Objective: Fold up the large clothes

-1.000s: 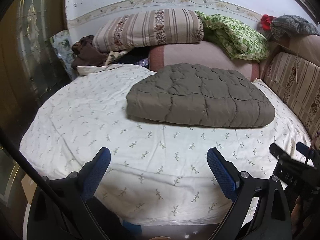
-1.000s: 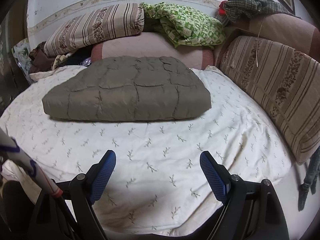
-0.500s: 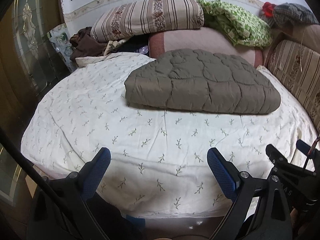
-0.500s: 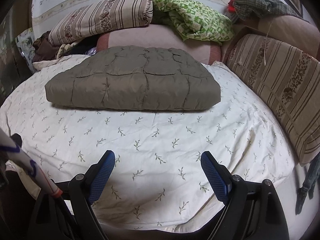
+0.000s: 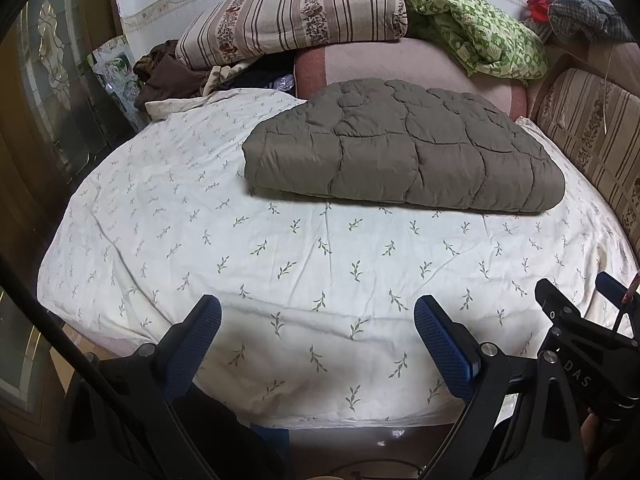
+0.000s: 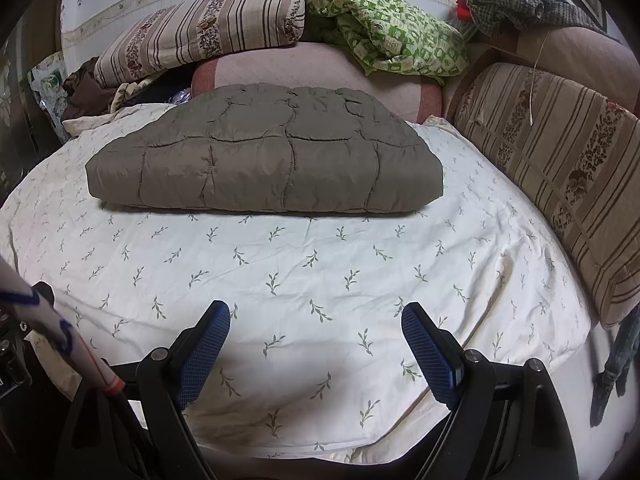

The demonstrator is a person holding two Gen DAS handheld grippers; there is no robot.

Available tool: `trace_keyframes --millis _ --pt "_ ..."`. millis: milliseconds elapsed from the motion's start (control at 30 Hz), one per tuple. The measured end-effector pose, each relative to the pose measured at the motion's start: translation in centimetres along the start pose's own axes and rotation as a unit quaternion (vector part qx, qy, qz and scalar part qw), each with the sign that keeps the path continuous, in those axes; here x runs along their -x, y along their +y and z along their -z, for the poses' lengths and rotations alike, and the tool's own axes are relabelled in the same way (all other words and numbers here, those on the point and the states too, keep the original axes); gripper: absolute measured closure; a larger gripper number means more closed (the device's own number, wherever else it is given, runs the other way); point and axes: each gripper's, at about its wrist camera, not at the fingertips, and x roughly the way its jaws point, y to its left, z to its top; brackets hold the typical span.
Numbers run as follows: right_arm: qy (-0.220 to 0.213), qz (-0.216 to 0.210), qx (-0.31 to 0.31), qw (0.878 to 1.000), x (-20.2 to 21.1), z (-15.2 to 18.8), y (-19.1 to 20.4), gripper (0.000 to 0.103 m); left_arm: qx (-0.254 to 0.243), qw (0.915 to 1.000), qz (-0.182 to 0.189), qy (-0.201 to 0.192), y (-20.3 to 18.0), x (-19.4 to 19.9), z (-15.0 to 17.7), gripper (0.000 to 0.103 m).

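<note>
A folded olive-grey quilted garment (image 5: 404, 156) lies flat on the far half of the bed (image 5: 200, 240), on a cream sheet printed with small green sprigs. Both grippers hang over the near edge of the bed, pointing down and forward at it, well apart from the garment. The left gripper (image 5: 318, 332) has its jaws spread wide with nothing between them, only bare sheet showing in the gap. The right gripper (image 6: 316, 334) also has its jaws released and wide, empty, with the sheet below. In the left wrist view the right gripper's black frame shows at the lower right corner. Behind the garment a pink bolster (image 6: 320, 68) runs along the head of the bed, touching or just behind the garment's far edge. On top of it rest a striped floral pillow (image 6: 200, 32) and a crumpled green-patterned cloth (image 6: 392, 36). A striped cushion (image 6: 560, 160) lines the right side of the bed.
</note>
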Motion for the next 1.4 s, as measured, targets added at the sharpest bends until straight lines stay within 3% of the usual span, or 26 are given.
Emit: trace_keyframes --millis 567,1400 --pt "-0.001 0.004 -0.002 1.000 0.0 0.1 0.0 0.012 0.001 0.9999 0.006 0.013 0.0 -0.5 0.3 0.006" --pt "-0.002 0.009 -0.008 1.000 0.8 0.0 -0.4 0.012 -0.004 0.9999 0.015 -0.003 -0.4 0.9 0.5 0.006"
